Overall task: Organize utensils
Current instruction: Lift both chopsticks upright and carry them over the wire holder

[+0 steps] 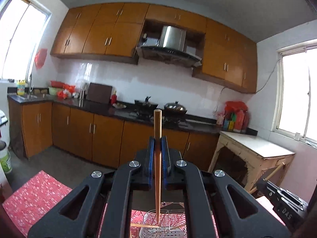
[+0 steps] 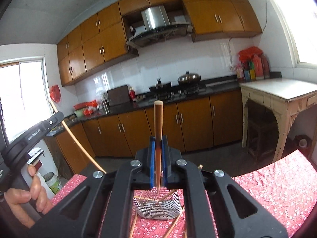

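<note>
My left gripper (image 1: 158, 141) is shut on a wooden chopstick (image 1: 157, 127) held upright, its thin tip pointing down into a metal wire utensil holder (image 1: 163, 225) on the red floral tablecloth (image 1: 33, 196). My right gripper (image 2: 158, 140) is shut on another chopstick (image 2: 158, 119), also upright, its tip just above the holder (image 2: 158, 206). Several chopsticks lie in and around the holder (image 2: 176, 223). The left gripper also shows at the left of the right wrist view (image 2: 29, 134), with its chopstick (image 2: 77, 138) sticking out both ways.
Behind the table are brown kitchen cabinets (image 1: 79, 130), a dark counter with a stove and wok (image 1: 175, 107), and a pale side table (image 2: 281, 97) at the right. A hand (image 2: 29, 194) holds the left gripper's grip.
</note>
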### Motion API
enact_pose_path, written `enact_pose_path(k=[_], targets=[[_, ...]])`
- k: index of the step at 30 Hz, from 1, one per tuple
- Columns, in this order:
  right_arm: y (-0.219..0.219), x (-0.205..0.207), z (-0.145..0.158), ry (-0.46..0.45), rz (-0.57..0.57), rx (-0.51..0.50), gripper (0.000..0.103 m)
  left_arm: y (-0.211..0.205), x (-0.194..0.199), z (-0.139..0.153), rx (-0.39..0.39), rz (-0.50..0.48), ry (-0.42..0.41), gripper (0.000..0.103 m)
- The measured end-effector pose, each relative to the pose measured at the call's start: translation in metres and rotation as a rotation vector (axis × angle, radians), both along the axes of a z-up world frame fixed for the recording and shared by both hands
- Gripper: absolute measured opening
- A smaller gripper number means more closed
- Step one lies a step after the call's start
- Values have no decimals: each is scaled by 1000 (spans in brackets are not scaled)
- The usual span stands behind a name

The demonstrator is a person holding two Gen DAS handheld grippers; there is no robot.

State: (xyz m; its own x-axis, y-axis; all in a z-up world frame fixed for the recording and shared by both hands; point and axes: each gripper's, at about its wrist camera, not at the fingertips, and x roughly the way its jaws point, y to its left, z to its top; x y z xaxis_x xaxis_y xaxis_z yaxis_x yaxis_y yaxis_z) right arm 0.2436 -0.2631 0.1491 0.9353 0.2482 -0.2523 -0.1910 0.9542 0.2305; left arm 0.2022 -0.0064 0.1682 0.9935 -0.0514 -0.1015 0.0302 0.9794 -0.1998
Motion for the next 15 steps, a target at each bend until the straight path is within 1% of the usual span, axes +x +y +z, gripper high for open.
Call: enact_pose_path(k=[5, 9, 15], targets=[[6, 30, -29, 76, 22, -2, 8, 2, 21, -21, -6, 25, 39, 7], [9, 41, -45, 115, 41, 14, 8, 4, 29, -31, -21, 33, 64, 7], [15, 54, -64, 174, 69, 19, 8, 9, 35, -47, -30, 28, 128, 7]])
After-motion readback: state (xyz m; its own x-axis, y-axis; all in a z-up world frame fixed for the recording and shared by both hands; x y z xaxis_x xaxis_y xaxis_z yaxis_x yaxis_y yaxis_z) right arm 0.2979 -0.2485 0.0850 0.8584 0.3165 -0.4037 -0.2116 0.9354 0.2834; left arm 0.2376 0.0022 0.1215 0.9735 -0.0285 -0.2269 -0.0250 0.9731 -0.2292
